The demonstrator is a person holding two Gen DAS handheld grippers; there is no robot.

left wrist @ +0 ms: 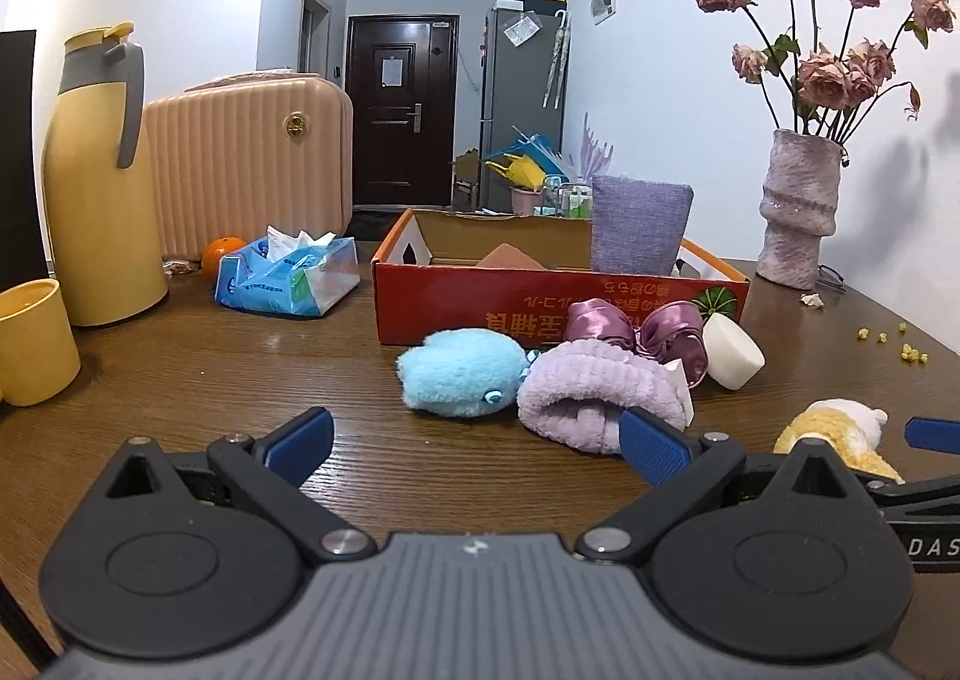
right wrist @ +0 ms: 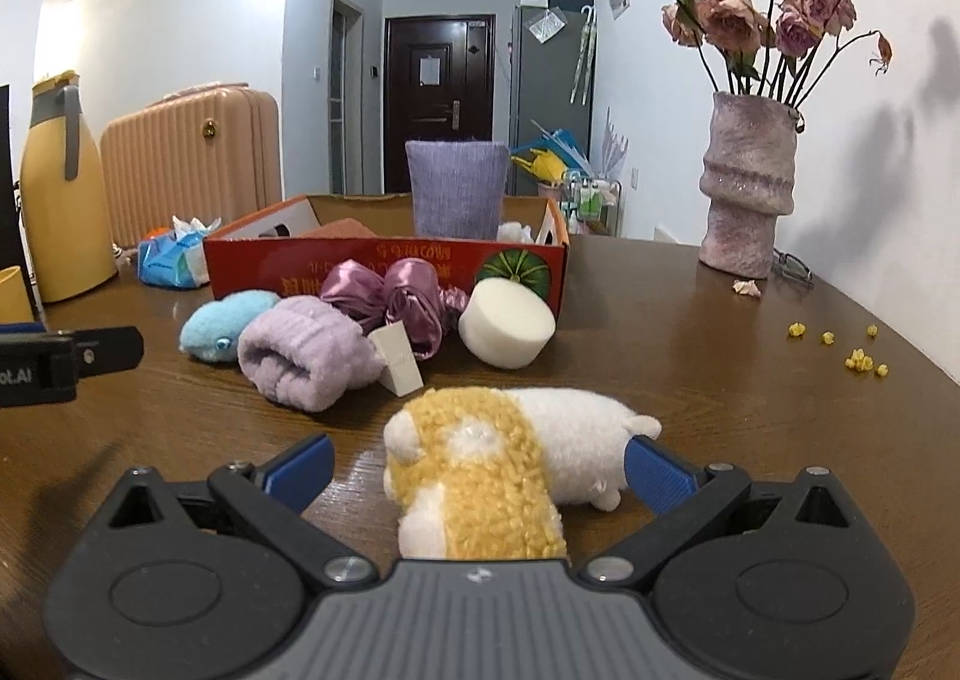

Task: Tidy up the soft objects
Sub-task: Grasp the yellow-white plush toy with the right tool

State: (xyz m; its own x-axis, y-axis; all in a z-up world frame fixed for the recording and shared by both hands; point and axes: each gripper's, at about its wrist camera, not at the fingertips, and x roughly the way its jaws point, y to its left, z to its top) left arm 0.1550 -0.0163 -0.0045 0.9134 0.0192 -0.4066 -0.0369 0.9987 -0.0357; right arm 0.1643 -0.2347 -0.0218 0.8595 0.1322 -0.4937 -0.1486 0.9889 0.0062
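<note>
Left claw (left wrist: pixel 474 443): low over the bench, level, jaws spread wide, blue pads (left wrist: pixel 300 443) angled outward, nothing between them. Right claw (right wrist: pixel 477 473): also low and level, jaws wide apart, pads (right wrist: pixel 657 473) flanking a plush without pressing it. Side by side, near each other, each showing at the edge of the other's view, both pointing the same way.

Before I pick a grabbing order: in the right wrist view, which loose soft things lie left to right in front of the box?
Blue plush → lilac rolled towel → purple satin scrunchie → white sponge.
</note>
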